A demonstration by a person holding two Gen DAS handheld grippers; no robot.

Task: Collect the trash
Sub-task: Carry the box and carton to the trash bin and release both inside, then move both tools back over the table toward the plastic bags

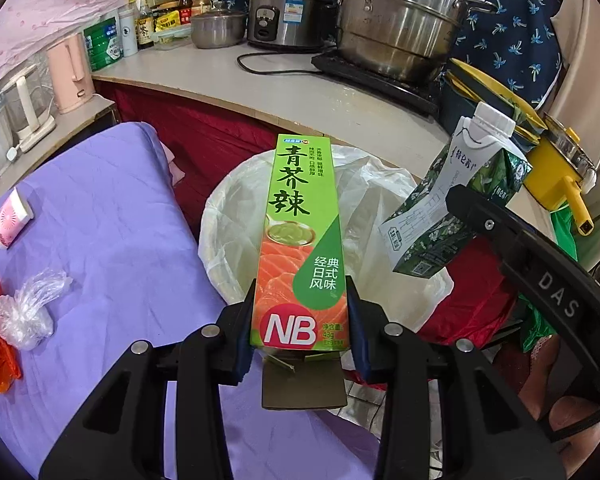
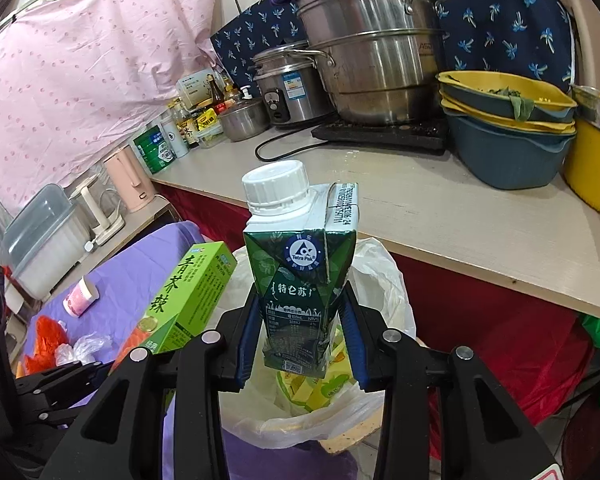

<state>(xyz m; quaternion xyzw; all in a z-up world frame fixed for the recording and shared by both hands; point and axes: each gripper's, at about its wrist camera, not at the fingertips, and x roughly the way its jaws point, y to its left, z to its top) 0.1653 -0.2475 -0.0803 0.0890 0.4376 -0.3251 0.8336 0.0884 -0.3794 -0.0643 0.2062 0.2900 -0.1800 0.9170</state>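
Both grippers are loaded rn. Left gripper [image 1: 302, 318] is clamped on the bottom end of a green wasabi paste box [image 1: 300, 240], which sticks straight out past the fingertips w/ its open bottom flap hanging behind the pads. Right gripper [image 2: 302, 338] is squeezing a dark green Tetra Pak milk carton [image 2: 300, 276] around its lower half, white cap up, walls visibly pinched in.

Both items hang over the trash bin w/ white plastic liner [image 1: 236, 208], which sits just beyond and below the fingertips. In the right wrist view there's already some yellow-green packaging inside.

What could go wrong imo: the box is long and only held at one end, so if it's let go tilted it could catch the rim and tip out onto the purple cloth [image 1: 112, 200]. The liner's loose edge is bunched up on the right side, so the carton might land on it instead of going in. Also the two grippers are close together, could bump if both drop at once. Carton might drip if not empty, can't tell.
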